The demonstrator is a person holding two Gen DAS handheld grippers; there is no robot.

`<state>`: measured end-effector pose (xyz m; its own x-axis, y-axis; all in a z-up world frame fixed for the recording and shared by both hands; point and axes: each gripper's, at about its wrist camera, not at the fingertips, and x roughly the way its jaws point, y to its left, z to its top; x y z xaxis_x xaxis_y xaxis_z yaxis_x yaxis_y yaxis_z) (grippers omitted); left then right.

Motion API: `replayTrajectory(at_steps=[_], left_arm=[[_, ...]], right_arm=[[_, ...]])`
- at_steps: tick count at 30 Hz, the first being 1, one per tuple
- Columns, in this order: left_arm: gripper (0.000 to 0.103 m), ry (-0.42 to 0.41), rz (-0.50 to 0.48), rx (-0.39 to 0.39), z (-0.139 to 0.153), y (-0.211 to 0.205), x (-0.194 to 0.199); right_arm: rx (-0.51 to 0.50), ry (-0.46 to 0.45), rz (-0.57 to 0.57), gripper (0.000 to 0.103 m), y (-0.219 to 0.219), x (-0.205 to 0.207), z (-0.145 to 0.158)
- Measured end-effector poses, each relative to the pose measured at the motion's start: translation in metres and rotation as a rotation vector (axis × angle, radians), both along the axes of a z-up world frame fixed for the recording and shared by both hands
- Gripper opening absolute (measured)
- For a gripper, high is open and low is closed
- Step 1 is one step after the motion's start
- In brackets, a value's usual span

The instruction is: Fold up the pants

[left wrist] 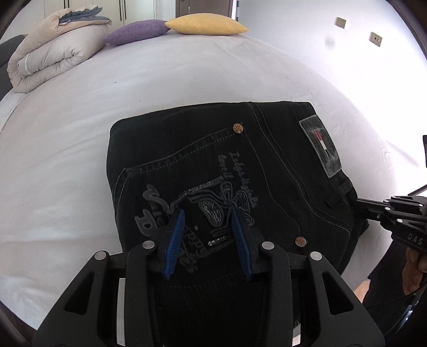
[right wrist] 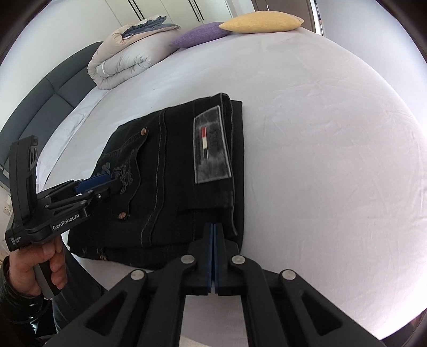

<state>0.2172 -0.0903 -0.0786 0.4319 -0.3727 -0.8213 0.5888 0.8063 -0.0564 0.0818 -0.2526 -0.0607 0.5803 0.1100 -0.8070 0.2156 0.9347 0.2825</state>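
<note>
Black jeans (left wrist: 213,165) lie folded into a compact stack on the white bed sheet (left wrist: 80,160), back pocket embroidery and grey waistband patch (left wrist: 321,145) facing up. My left gripper (left wrist: 209,213) hovers over the pocket with its blue pads apart and nothing between them. It also shows in the right wrist view (right wrist: 106,178). My right gripper (right wrist: 214,225) has its blue pads pressed together at the near edge of the jeans (right wrist: 173,173) by the waistband. Whether cloth is pinched between them is not clear. Its tip shows in the left wrist view (left wrist: 360,202).
A rolled beige duvet (left wrist: 53,56), a purple pillow (left wrist: 136,32) and a yellow pillow (left wrist: 205,24) lie at the far end of the bed. A dark headboard (right wrist: 40,101) runs along the left. White wall with sockets (left wrist: 376,38) is on the right.
</note>
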Motion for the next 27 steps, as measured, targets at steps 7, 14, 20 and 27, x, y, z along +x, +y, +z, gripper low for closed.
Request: replayTrajectory(at_steps=[7,14,20,27], left_arm=[[0.037,-0.007,0.006,0.009,0.004,0.000,-0.020],[0.037,-0.016,0.009,0.007,0.007,0.002,-0.031],[0.066,-0.013,0.039,-0.118,0.027,0.030,-0.043],[0.090,0.074,0.132,-0.290,0.032,0.081,-0.019]], right_arm=[[-0.062,-0.005,-0.010,0.007,0.008,-0.008,-0.003],[-0.046,-0.022,-0.022,0.017,0.008,-0.018,0.001],[0.095,-0.092,-0.075,0.056,-0.022,-0.037,0.018],[0.205,-0.116,-0.060,0.064,-0.049,-0.011,0.024]])
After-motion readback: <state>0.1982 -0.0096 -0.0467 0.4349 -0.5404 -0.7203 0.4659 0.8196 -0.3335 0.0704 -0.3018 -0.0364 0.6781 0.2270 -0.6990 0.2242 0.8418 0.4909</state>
